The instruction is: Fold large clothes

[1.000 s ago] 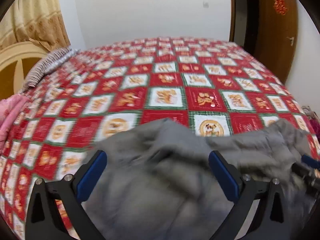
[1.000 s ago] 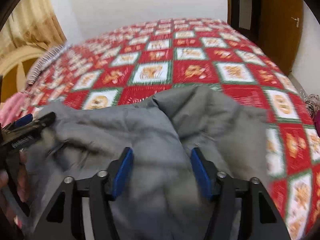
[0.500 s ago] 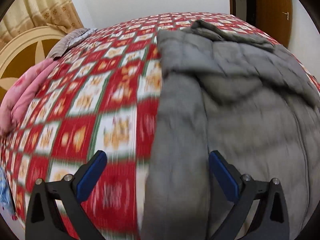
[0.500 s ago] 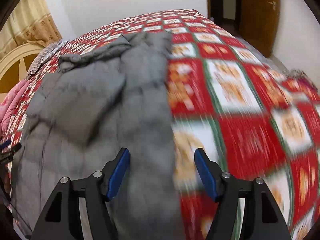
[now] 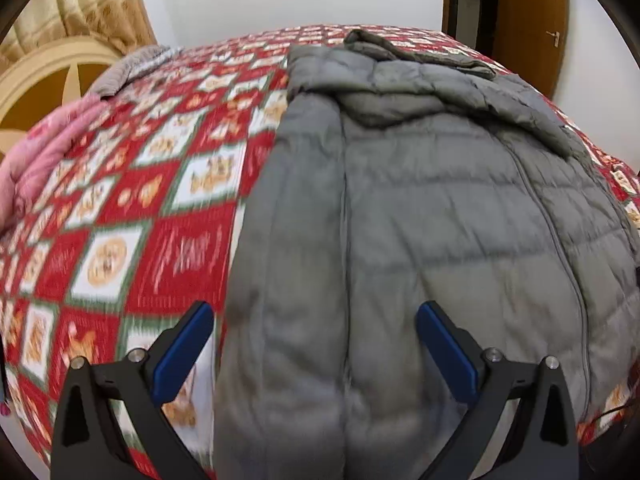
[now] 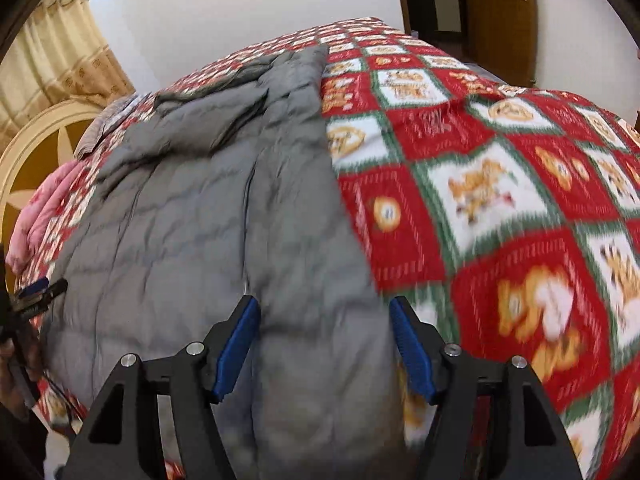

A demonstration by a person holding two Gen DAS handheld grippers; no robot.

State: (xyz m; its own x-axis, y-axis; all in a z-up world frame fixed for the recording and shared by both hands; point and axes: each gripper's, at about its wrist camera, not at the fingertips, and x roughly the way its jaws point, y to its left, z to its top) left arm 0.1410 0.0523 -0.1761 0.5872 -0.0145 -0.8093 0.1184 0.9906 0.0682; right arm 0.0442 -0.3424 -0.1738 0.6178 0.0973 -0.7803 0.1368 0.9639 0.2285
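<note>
A large grey quilted coat (image 5: 440,200) lies spread lengthwise on the bed, its hood end far away and its hem nearest me. My left gripper (image 5: 310,344) hovers open over the coat's near left edge; its left pad is over the quilt, clear of the cloth. In the right wrist view the same coat (image 6: 200,220) fills the left half. My right gripper (image 6: 324,344) stands open over the coat's near right edge, with no pad pressing on the cloth. At that view's far left, the left gripper (image 6: 40,292) shows in a hand.
A red, white and green patchwork quilt (image 5: 140,200) covers the bed and shows bare to the right of the coat (image 6: 500,200). A pink blanket (image 5: 36,160) and a grey striped cloth (image 5: 132,68) lie by the round headboard (image 5: 40,80). A brown door (image 5: 532,20) stands behind.
A second ago the coat was bunched up close under both grippers. Now it lies stretched out flat along the bed, and each gripper is over one near corner of it.
</note>
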